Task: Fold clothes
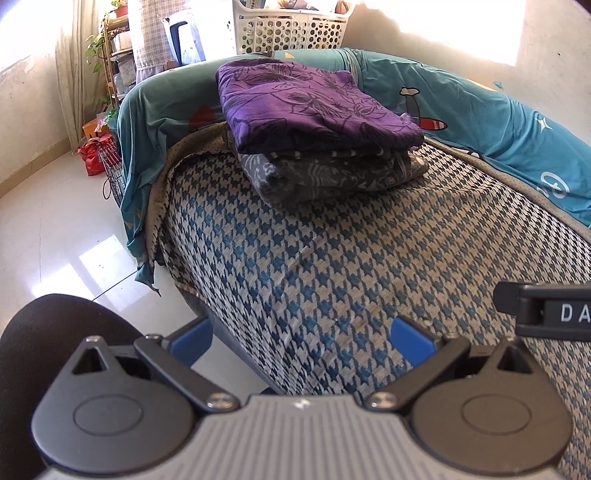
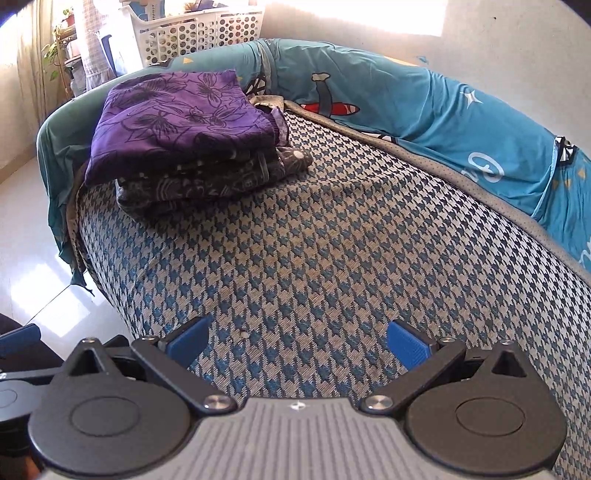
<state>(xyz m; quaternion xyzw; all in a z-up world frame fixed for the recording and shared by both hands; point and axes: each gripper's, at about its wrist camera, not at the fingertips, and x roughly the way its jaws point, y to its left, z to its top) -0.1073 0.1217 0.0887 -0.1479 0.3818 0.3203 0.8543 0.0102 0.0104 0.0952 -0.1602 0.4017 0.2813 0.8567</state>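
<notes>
A folded purple floral garment (image 1: 314, 107) tops a stack of folded grey patterned clothes (image 1: 332, 173) at the far end of the houndstooth seat (image 1: 332, 266). The same purple garment (image 2: 177, 118) and grey stack (image 2: 207, 181) show at the upper left in the right wrist view. My left gripper (image 1: 301, 338) hovers open over the seat's near edge, its blue fingers (image 1: 412, 338) wide apart with nothing between them. My right gripper (image 2: 297, 339) is open too, above the bare seat (image 2: 332, 240), well short of the stack. A part of the right gripper (image 1: 546, 310) shows at the right edge.
A teal cartoon-print cover (image 1: 498, 125) drapes the backrest along the right. A white perforated laundry basket (image 1: 291, 29) stands behind the far end. Shiny white floor (image 1: 55, 229) lies to the left, with a plant shelf (image 1: 110, 62) and red bags (image 1: 96, 151) by the wall.
</notes>
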